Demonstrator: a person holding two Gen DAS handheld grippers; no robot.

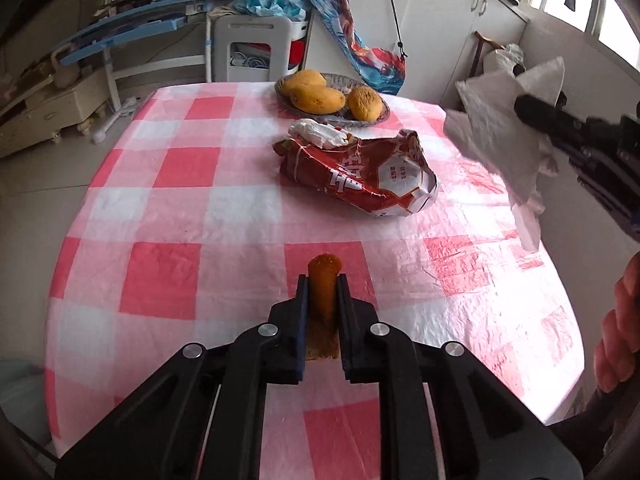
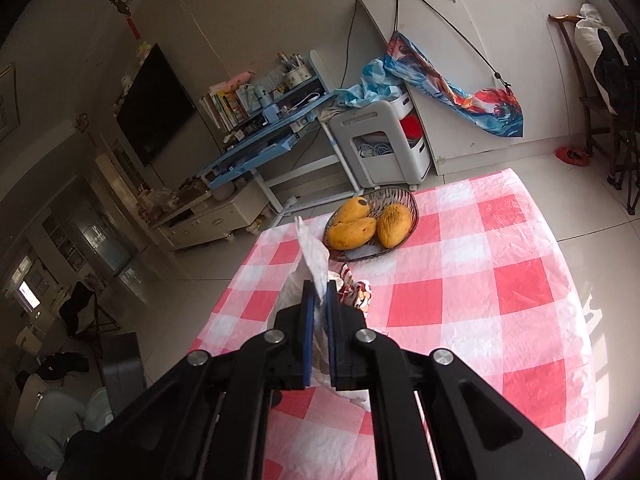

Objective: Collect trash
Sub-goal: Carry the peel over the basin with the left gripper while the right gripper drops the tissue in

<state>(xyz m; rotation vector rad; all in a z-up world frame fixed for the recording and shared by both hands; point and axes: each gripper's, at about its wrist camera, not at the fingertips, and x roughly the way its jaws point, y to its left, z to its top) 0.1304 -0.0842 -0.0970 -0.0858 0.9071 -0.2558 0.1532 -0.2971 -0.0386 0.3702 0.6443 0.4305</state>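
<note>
— fingers first: what have both pairs got?

— both pairs are clamped on trash. on my left gripper [image 1: 323, 280] the blue pads press either side of a strip of orange-brown peel [image 1: 325, 292], whose rounded tip sticks up past the fingertips, above a red square of the checked tablecloth [image 1: 208, 216]. on my right gripper [image 2: 319, 286] the pads pinch a crumpled white tissue [image 2: 314, 256]; one corner rises above the fingertips and the rest hangs below.

— can you see the right one from the left camera?

— yes, at the right edge. the tissue [image 1: 496, 128] hangs off the dark fingers, lifted clear of the cloth, with a person's hand [image 1: 618, 320] lower down at that same edge.

— what trash is left on the table?

— a crumpled red snack bag [image 1: 360, 176] lies near the middle of the cloth, open end toward the right. a white wad [image 1: 320, 134] sits touching its far end. from the right camera only a bit of the bag [image 2: 358, 292] shows, just beside the fingers.

— beyond that?

— a glass fruit dish [image 1: 384, 114] at the far edge holds three mangoes [image 1: 316, 98], just behind the bag. past the table i see a blue desk [image 2: 256, 148], a white cart [image 2: 384, 140] and white cabinets [image 2: 500, 60] with a patterned cloth [image 2: 460, 96] hanging on them.
</note>
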